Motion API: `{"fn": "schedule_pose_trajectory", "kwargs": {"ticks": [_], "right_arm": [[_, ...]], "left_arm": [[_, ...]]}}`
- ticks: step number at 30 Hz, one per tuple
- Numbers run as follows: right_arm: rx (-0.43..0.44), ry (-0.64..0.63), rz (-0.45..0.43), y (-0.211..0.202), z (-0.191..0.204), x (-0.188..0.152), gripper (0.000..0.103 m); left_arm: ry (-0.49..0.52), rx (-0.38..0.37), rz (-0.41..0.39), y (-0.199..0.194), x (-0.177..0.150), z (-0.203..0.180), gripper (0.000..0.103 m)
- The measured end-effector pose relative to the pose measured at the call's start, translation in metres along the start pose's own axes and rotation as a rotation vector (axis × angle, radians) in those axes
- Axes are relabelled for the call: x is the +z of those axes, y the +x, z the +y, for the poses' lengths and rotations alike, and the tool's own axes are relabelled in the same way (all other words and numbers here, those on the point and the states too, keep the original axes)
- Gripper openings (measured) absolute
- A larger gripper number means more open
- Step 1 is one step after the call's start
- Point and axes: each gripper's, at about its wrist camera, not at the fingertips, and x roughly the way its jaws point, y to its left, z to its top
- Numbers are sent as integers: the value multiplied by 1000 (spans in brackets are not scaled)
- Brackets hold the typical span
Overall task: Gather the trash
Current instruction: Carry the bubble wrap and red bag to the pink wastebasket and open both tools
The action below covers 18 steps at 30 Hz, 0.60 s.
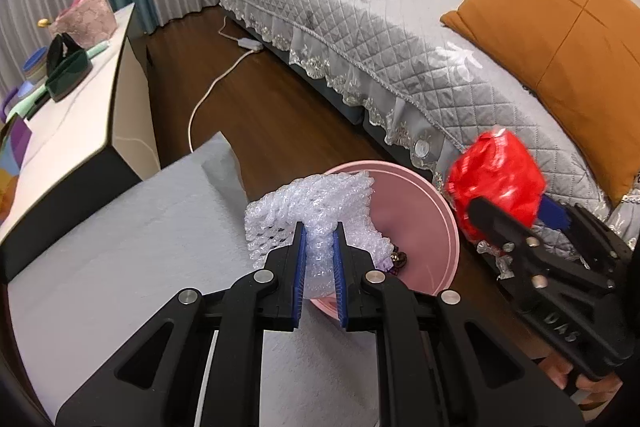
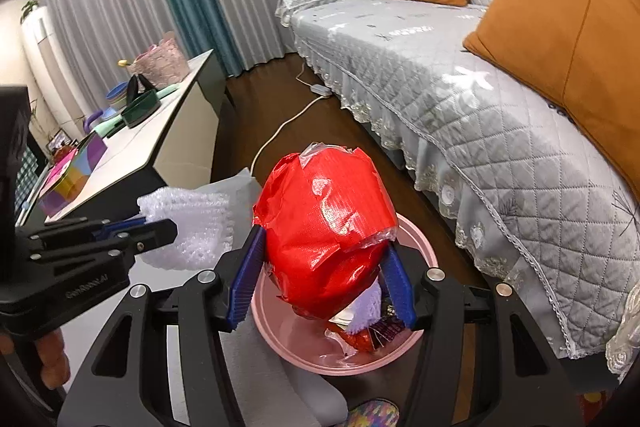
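Note:
My left gripper (image 1: 319, 235) is shut on a wad of clear bubble wrap (image 1: 312, 211) and holds it over the near rim of a pink trash bin (image 1: 436, 211); the gripper also shows in the right wrist view (image 2: 160, 225) with the bubble wrap (image 2: 192, 223). My right gripper (image 2: 324, 247) is shut on a crumpled red plastic bag (image 2: 324, 223) above the pink bin (image 2: 296, 343), which holds several wrappers and scraps (image 2: 368, 327). In the left wrist view the red bag (image 1: 496, 183) hangs right of the bin.
A grey cloth-covered surface (image 1: 120, 227) lies under the left gripper. A white coffee table (image 1: 72, 123) with containers stands left. A grey quilted sofa (image 1: 400, 39) with orange cushions runs along the right. A white power cord (image 1: 208, 91) lies on the dark wood floor.

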Motion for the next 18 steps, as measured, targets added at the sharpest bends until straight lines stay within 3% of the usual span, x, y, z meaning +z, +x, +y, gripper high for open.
{"fn": "schedule_pose_trajectory", "kwargs": {"ticks": [18], "right_arm": [[-39, -16, 53, 22, -4, 1, 57]], "left_arm": [[3, -21, 72, 47, 4, -8, 13]]}}
